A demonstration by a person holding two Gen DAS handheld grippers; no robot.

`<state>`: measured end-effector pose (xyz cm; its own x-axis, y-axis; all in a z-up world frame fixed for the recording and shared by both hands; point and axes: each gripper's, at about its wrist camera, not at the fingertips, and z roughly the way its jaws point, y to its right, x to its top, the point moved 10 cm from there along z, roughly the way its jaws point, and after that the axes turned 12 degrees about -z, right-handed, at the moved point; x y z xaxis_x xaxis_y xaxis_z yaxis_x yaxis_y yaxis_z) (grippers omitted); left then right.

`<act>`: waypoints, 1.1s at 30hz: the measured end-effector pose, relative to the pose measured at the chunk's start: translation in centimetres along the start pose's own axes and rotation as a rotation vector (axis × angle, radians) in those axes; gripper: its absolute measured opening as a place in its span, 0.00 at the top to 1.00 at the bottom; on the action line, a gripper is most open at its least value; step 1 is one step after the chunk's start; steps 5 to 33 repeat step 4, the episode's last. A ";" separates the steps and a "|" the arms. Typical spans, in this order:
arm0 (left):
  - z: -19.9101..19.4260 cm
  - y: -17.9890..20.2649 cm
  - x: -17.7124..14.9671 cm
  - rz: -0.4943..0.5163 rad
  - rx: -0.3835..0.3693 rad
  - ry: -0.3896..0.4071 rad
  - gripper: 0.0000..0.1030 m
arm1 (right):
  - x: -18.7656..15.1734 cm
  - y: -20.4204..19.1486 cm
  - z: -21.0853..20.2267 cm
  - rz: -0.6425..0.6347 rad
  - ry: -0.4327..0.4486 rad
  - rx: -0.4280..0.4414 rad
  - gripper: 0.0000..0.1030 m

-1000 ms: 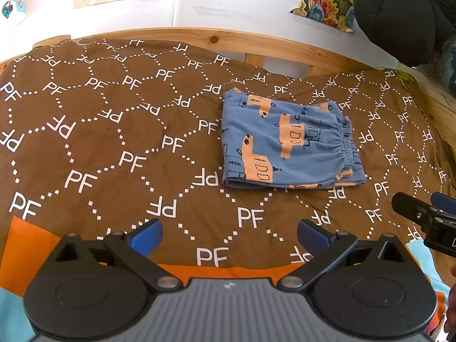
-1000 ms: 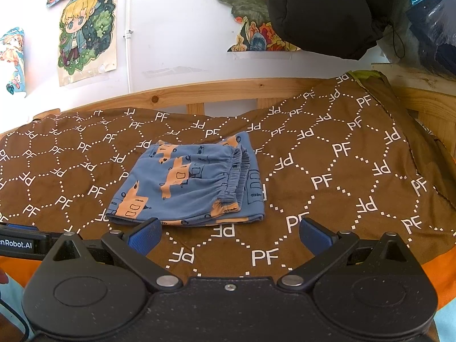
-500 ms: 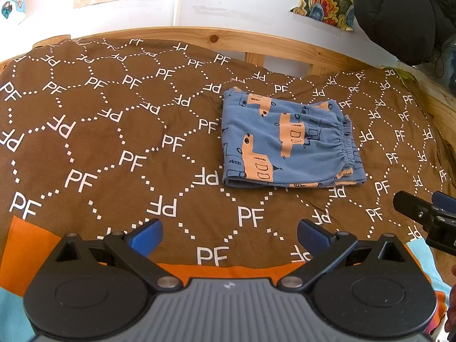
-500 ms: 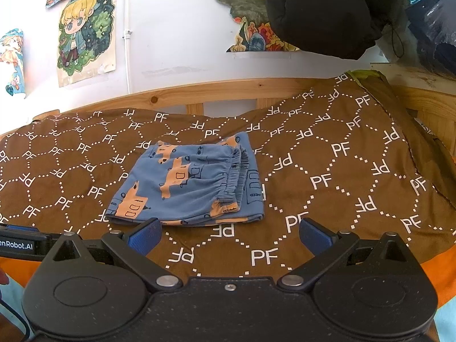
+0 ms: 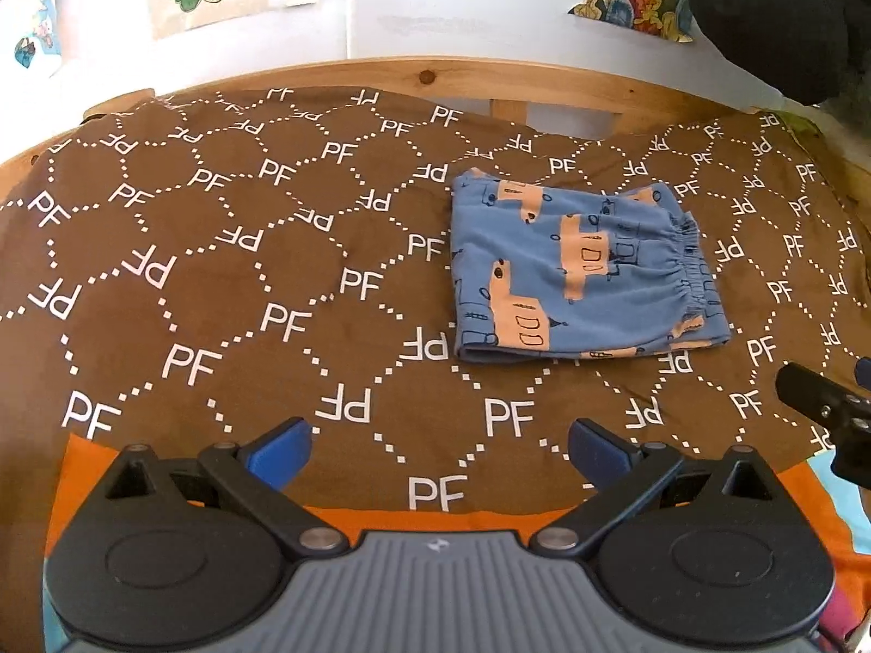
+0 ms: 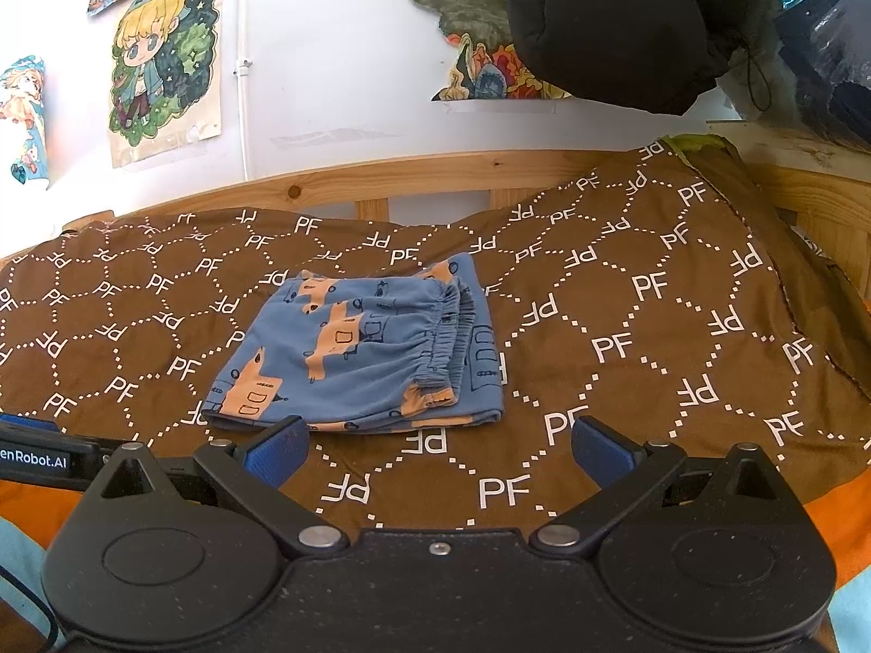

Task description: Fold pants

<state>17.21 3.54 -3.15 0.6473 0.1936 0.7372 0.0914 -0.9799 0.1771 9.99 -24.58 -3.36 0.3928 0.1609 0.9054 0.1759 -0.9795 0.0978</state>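
The blue pants with orange truck prints lie folded into a small rectangle on the brown bedspread, elastic waistband to the right. They also show in the right wrist view. My left gripper is open and empty, held near the bed's front edge, short of the pants. My right gripper is open and empty, just in front of the pants' near edge. The right gripper's tip shows at the left wrist view's right edge.
A wooden bed frame runs along the back, against a white wall with posters. A black garment hangs at the upper right. An orange band edges the bedspread at the front.
Almost nothing has moved. Both grippers have stayed open and back from the folded pants, with only a slight drift.
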 end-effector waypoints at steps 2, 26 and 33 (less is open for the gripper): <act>0.1 -0.1 0.1 -0.007 0.005 0.001 0.00 | 0.0 0.0 0.0 0.002 -0.001 0.000 0.01; 0.3 -0.1 0.0 -0.012 0.007 -0.007 0.00 | 0.0 0.0 0.0 0.003 -0.003 0.001 0.01; 0.3 -0.1 0.0 -0.012 0.007 -0.007 0.00 | 0.0 0.0 0.0 0.003 -0.003 0.001 0.01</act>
